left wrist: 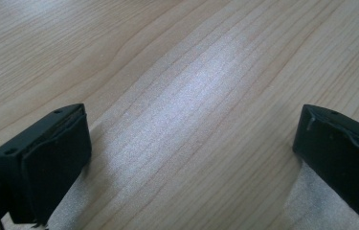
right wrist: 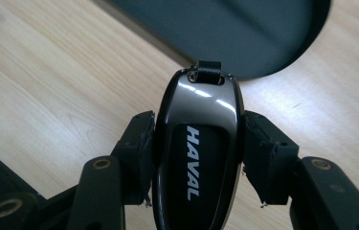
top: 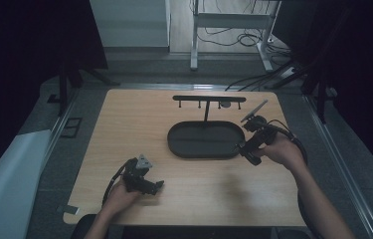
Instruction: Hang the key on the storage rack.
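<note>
Wooden table (right wrist: 48, 96), key fob (right wrist: 197, 143) between fingers (right wrist: 136, 143)

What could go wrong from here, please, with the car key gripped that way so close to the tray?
1. The right gripper pinches the glossy HAVAL key fob by its smooth curved sides, so it may slip or twist out.
2. The fob's loop end sits near the rim of the oval tray and could catch it.
3. The left gripper is open, offering no backup.

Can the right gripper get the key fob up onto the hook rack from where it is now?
Probably yes. The right gripper, shut on the key fob, sits at the tray's right end, and nothing stands between it and the hook rack behind the tray.
</note>
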`<state>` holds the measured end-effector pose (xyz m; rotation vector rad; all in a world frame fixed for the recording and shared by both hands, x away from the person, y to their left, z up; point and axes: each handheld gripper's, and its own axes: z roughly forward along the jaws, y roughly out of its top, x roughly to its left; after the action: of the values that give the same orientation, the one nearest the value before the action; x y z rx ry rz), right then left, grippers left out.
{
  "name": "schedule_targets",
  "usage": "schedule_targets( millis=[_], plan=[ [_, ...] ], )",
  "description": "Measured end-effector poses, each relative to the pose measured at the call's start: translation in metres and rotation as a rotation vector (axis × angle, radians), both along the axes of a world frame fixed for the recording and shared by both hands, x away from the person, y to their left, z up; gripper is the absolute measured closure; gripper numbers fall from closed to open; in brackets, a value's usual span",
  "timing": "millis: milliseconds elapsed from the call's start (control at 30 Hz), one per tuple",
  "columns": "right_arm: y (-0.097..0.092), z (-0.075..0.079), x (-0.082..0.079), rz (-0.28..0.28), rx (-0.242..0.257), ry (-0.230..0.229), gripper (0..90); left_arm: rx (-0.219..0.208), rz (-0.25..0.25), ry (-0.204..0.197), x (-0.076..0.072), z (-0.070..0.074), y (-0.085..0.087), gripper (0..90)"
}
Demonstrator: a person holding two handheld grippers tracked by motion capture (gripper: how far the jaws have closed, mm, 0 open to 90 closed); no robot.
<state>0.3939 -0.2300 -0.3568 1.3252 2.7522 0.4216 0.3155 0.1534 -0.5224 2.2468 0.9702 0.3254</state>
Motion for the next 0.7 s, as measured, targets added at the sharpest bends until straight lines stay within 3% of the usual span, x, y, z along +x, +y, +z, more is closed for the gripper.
schedule_targets(
  millis=[700],
  plan=[
    [-0.004, 0.052, 0.038, -0.086, 0.009, -0.058, 48.4, 0.001, -0.002, 0.0, 0.0, 0.0, 0.0, 0.0]
  ],
)
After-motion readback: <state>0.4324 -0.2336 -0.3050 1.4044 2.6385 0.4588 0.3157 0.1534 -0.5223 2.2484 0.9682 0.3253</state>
